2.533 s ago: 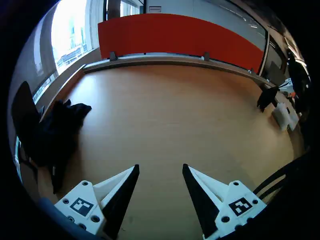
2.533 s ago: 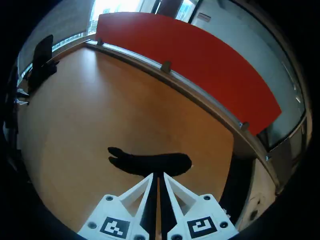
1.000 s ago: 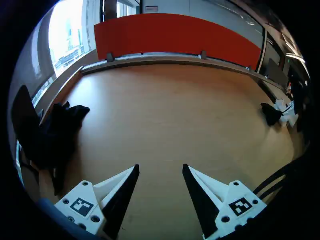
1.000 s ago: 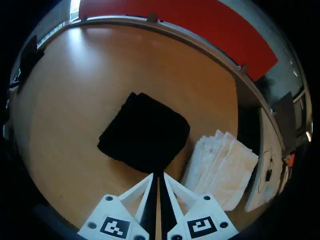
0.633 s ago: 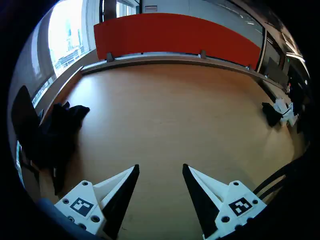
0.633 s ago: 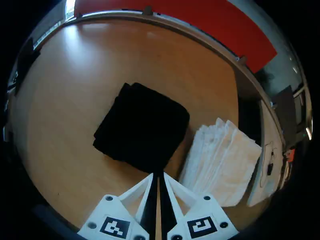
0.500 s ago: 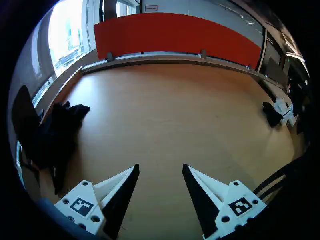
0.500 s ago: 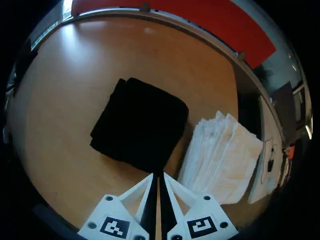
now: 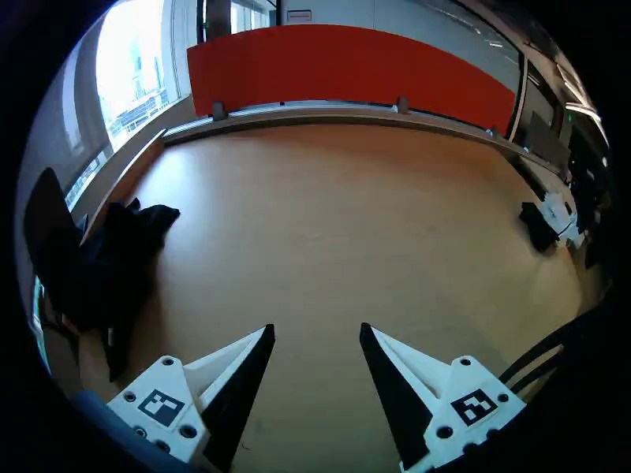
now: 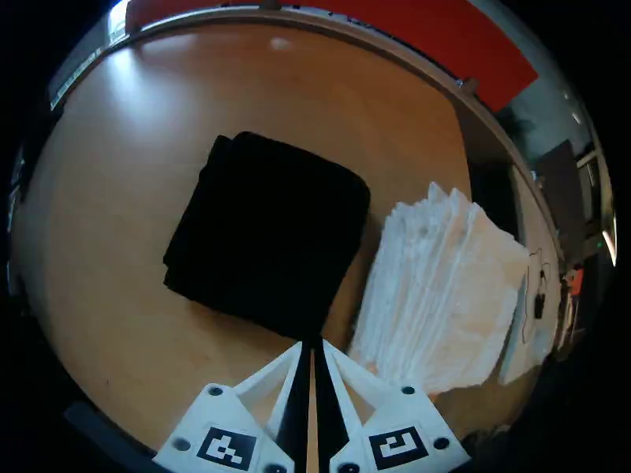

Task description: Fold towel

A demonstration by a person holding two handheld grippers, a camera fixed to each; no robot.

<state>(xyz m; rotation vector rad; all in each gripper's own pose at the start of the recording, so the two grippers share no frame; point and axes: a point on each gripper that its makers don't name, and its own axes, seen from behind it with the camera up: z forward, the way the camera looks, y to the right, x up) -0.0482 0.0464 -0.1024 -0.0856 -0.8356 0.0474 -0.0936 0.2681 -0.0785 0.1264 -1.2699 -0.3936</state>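
The right claw [image 10: 313, 355] has its fingers drawn nearly together, a bare slit between them. It seems to pinch the near corner of the black towel [image 10: 268, 236], though the dark pads and dark cloth merge there, so the hold is hard to confirm. The towel lies just ahead of the tips and a little to their left, already folded into a thick square, flat on the wooden surface [image 10: 110, 173]. Ahead and to the right, just beside it, sits a stack of white towels [image 10: 442, 292].

The left claw [image 9: 315, 326] is spread wide, holding nothing, with bare surface ahead of it.

The towel looks soft, light and limp. It will probably sag from any single hold and slide easily on the smooth wood. A corner or a folded edge is the best place to take it, catching all layers at once.
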